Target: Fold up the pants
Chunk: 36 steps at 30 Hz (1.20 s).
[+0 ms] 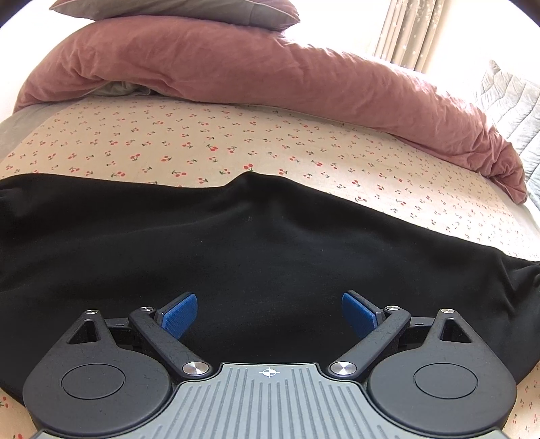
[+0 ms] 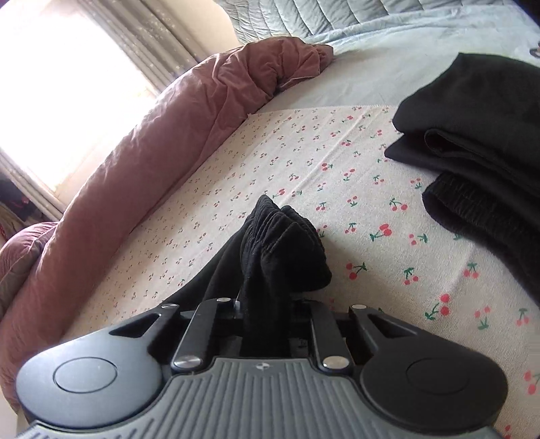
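Note:
Black pants [image 1: 236, 243] lie spread across the cherry-print sheet [image 1: 202, 141] in the left wrist view. My left gripper [image 1: 269, 312] is open just above the black cloth, its blue pads [image 1: 179, 314] apart and empty. In the right wrist view my right gripper [image 2: 266, 314] is shut on a bunched, ribbed end of the pants [image 2: 280, 246], lifted off the sheet [image 2: 270, 152]. A second pile of folded black cloth with a ribbed band [image 2: 479, 141] lies at the right of that view.
A rolled pink duvet [image 1: 270, 77] runs along the far side of the bed, also in the right wrist view [image 2: 152, 141]. A grey pillow [image 1: 189, 10] lies on it. A grey quilt [image 2: 337, 17] and a curtained window [image 2: 101, 44] stand beyond.

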Tool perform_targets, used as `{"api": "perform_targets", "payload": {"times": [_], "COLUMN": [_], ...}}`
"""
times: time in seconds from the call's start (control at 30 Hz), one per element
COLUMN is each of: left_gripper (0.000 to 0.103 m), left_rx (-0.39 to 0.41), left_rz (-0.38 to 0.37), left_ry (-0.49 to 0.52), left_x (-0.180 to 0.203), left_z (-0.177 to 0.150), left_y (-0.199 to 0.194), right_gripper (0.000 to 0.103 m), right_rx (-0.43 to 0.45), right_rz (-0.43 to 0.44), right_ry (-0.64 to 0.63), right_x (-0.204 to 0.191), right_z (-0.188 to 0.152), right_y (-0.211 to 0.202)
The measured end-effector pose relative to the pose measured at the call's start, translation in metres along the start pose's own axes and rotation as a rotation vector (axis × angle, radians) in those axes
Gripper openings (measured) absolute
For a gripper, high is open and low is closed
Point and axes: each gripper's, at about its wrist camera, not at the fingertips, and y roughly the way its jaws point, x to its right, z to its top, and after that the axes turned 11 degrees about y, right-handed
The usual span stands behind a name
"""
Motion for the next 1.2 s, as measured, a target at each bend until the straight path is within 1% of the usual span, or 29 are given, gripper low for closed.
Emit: {"api": "perform_targets", "payload": {"times": [0.03,0.1,0.2,0.33,0.43,0.5,0.53,0.57,0.6,0.63,0.67,0.7,0.73,0.83,0.87,0.9,0.97,1.07,1.13,1.2], "left_gripper": [0.094,0.094,0.094,0.094,0.094,0.094,0.094,0.094,0.094,0.093,0.094,0.094,0.094,0.094,0.094,0.094,0.094,0.094,0.094,0.094], "left_rx": [-0.005,-0.016,-0.021,-0.013,-0.001,0.005,0.004,0.006,0.012,0.022,0.032,0.040,0.043,0.015,0.007,0.007,0.013,0.013,0.010,0.006], "left_rz": [-0.003,-0.014,-0.046,-0.067,-0.059,-0.031,-0.035,-0.050,-0.068,-0.085,-0.100,-0.122,-0.164,-0.270,-0.290,-0.296,-0.301,-0.368,-0.411,-0.438], "left_ry": [-0.004,-0.012,-0.032,-0.051,-0.083,-0.111,-0.123,-0.138,-0.158,-0.178,-0.197,-0.220,-0.254,-0.355,-0.388,-0.403,-0.420,-0.447,-0.454,-0.463], "left_x": [0.001,0.002,0.005,0.006,0.000,-0.003,-0.004,-0.005,-0.008,-0.010,-0.013,-0.016,-0.021,-0.034,-0.037,-0.040,-0.043,-0.044,-0.040,-0.037], "left_z": [0.000,0.000,0.001,0.001,0.002,0.002,0.003,0.004,0.005,0.005,0.006,0.006,0.005,0.000,-0.002,-0.003,-0.003,-0.001,-0.001,0.000], "left_y": [0.001,0.004,0.006,0.005,0.002,0.002,0.002,0.003,0.002,0.001,0.000,-0.001,0.000,0.009,0.013,0.015,0.017,0.024,0.028,0.030], "right_gripper": [0.000,0.000,0.000,0.000,0.000,0.000,0.000,0.000,0.000,0.000,0.000,0.000,0.000,0.000,0.000,0.000,0.001,0.004,0.010,0.013], "right_rx": [0.013,0.033,0.068,0.129,0.197,0.237,0.245,0.258,0.262,0.252,0.226,0.179,0.111,-0.032,-0.042,-0.029,-0.039,-0.075,-0.087,-0.096], "right_rz": [-0.002,-0.005,-0.002,0.000,0.029,0.068,0.091,0.135,0.168,0.212,0.245,0.272,0.284,0.259,0.236,0.216,0.219,0.238,0.244,0.250], "right_ry": [-0.027,-0.043,-0.077,-0.179,-0.311,-0.442,-0.499,-0.608,-0.687,-0.797,-0.878,-0.957,-1.051,-1.302,-1.355,-1.377,-1.361,-1.295,-1.306,-1.335], "right_x": [-0.005,-0.008,-0.013,-0.032,-0.059,-0.086,-0.097,-0.116,-0.127,-0.143,-0.154,-0.164,-0.173,-0.181,-0.180,-0.178,-0.176,-0.172,-0.170,-0.171], "right_z": [-0.001,-0.002,-0.002,-0.007,-0.022,-0.045,-0.056,-0.078,-0.095,-0.121,-0.143,-0.167,-0.195,-0.262,-0.276,-0.282,-0.277,-0.256,-0.253,-0.260], "right_y": [-0.003,-0.008,-0.017,-0.031,-0.046,-0.059,-0.063,-0.069,-0.072,-0.075,-0.075,-0.072,-0.065,-0.049,-0.046,-0.046,-0.049,-0.052,-0.052,-0.054]}}
